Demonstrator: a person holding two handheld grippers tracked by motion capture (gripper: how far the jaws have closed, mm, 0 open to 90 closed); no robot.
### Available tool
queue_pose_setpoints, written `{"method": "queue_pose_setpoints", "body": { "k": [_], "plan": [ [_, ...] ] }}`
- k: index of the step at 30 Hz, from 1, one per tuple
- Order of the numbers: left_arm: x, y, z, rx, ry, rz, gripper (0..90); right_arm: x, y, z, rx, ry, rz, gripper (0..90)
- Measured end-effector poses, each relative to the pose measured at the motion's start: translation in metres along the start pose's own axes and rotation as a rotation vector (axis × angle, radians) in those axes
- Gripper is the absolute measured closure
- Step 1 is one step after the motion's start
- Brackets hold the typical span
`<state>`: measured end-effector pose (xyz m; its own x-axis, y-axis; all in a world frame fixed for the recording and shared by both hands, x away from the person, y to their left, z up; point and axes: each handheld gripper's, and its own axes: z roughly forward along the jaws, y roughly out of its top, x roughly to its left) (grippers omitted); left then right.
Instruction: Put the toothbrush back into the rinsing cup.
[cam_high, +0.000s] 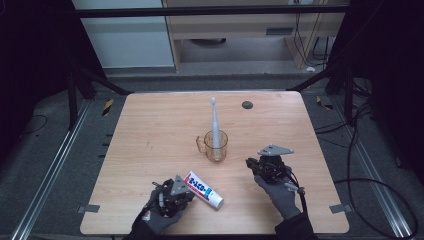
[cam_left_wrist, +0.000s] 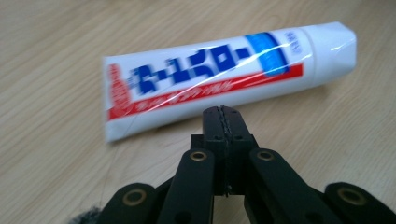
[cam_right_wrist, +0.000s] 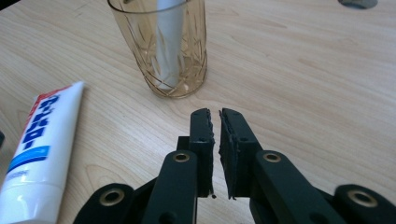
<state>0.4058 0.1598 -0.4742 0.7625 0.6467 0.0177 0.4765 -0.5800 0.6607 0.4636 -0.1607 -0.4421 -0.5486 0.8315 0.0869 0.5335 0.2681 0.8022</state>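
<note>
A white toothpaste tube (cam_high: 204, 189) with blue and red print lies flat near the table's front edge. My left gripper (cam_high: 186, 193) sits just left of it, jaws pressed together and empty; in the left gripper view its tips (cam_left_wrist: 221, 112) stop just short of the tube (cam_left_wrist: 224, 79). An amber glass cup (cam_high: 216, 145) stands mid-table with a white toothbrush (cam_high: 214, 120) upright in it. My right gripper (cam_high: 248, 162) rests to the cup's right. In the right gripper view its jaws (cam_right_wrist: 216, 114) show a narrow gap with nothing in it, pointing at the cup (cam_right_wrist: 161, 46), the toothbrush handle (cam_right_wrist: 170, 37) and the tube (cam_right_wrist: 37, 149).
A small dark round disc (cam_high: 247, 104) lies at the back right of the wooden table (cam_high: 160, 130). Black frame bars and cables surround the table on the floor. Gloved hands hold both grippers near the front edge.
</note>
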Motion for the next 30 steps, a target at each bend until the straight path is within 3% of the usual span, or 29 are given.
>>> {"method": "queue_pose_setpoints", "body": {
  "k": [2, 3, 4, 6, 7, 9, 10, 13, 14, 15, 22, 30],
  "plan": [
    [0.011, -0.005, -0.009, -0.006, 0.026, -0.029, 89.8, 0.002, 0.003, -0.001, 0.007, 0.022, -0.005, 79.2],
    [0.023, -0.01, -0.017, -0.019, 0.072, -0.058, 89.7, 0.004, 0.004, -0.002, 0.018, 0.041, -0.007, 76.7],
    [0.023, -0.01, -0.017, -0.019, 0.072, -0.058, 89.6, 0.004, 0.004, -0.002, 0.018, 0.041, -0.007, 76.7],
    [0.037, -0.013, -0.024, -0.035, 0.123, -0.088, 88.8, 0.011, 0.008, -0.002, 0.039, 0.065, -0.033, 72.6],
    [0.052, -0.016, -0.03, -0.048, 0.166, -0.125, 88.4, 0.014, 0.009, -0.001, 0.045, 0.078, -0.036, 71.0],
    [0.065, -0.02, -0.034, -0.051, 0.197, -0.155, 87.2, 0.019, 0.011, 0.0, 0.054, 0.098, -0.048, 67.9],
    [0.065, -0.02, -0.034, -0.051, 0.197, -0.155, 86.6, 0.019, 0.011, 0.0, 0.054, 0.098, -0.048, 67.9],
    [0.085, -0.029, -0.037, -0.052, 0.246, -0.215, 84.9, 0.033, 0.015, 0.003, 0.072, 0.135, -0.073, 61.8],
    [0.085, -0.029, -0.037, -0.052, 0.246, -0.215, 84.3, 0.036, 0.016, 0.003, 0.08, 0.144, -0.077, 60.7],
    [0.091, -0.03, -0.036, -0.04, 0.277, -0.219, 83.8, 0.039, 0.017, 0.004, 0.089, 0.153, -0.08, 59.4],
    [0.1, -0.033, -0.033, -0.036, 0.315, -0.239, 79.3, 0.056, 0.021, 0.012, 0.129, 0.178, -0.105, 55.1],
    [0.108, -0.037, -0.033, -0.031, 0.339, -0.26, 75.5, 0.068, 0.025, 0.018, 0.15, 0.2, -0.139, 49.6]
  ]
}}
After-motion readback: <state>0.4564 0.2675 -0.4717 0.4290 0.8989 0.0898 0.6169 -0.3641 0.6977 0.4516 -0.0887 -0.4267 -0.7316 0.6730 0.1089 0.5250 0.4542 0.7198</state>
